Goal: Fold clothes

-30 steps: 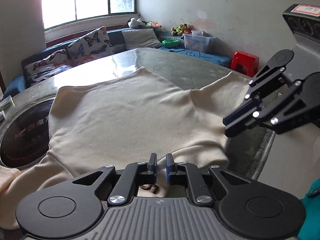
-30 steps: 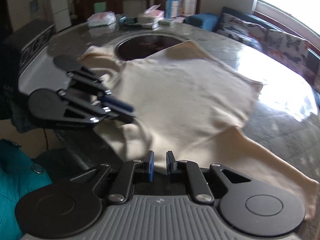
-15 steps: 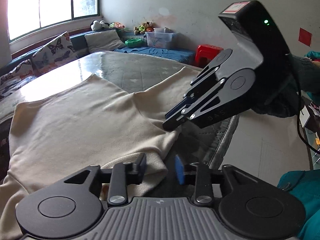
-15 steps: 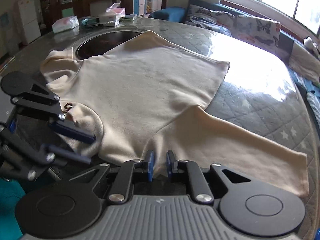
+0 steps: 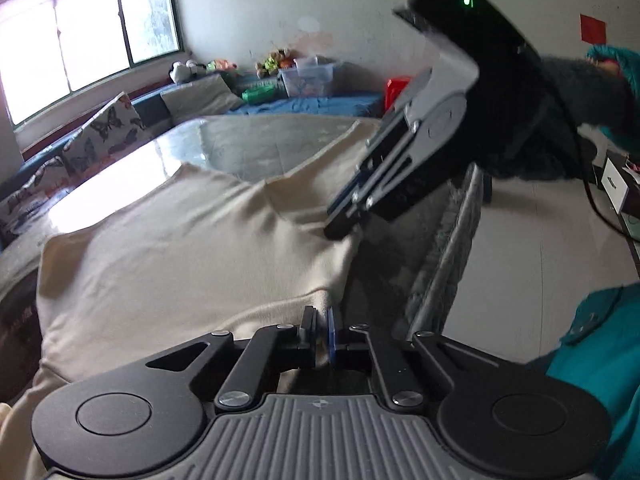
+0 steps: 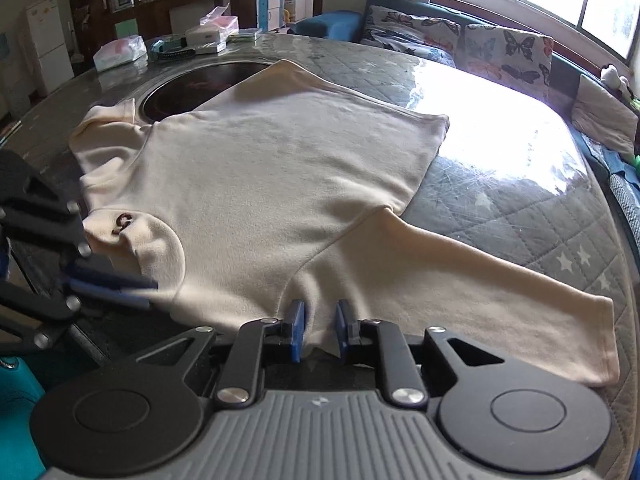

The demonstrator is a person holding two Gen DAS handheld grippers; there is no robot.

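A cream long-sleeved sweater (image 6: 280, 176) lies spread flat on a round table, collar (image 6: 132, 236) toward the near edge and one sleeve (image 6: 480, 280) stretched out to the right. My left gripper (image 5: 321, 326) is shut on a pinch of the sweater's near edge, beside the collar. It also shows blurred at the left of the right wrist view (image 6: 144, 292). My right gripper (image 6: 320, 330) holds the shoulder fabric between its blue pads. In the left wrist view, the right gripper (image 5: 342, 232) tents the cloth up at its tip.
The table (image 6: 520, 200) has a grey quilted cover under glossy glass and a dark round inset (image 6: 192, 84) partly under the sweater. Tissue packs and boxes (image 6: 120, 50) sit at its far side. A sofa with butterfly cushions (image 6: 500, 56) runs behind. A teal sleeve (image 5: 600, 360) is close by.
The left gripper, open half a second ago, has shifted right along the near edge and shut on the cloth. The right gripper keeps its hold at the shoulder and has come closer.
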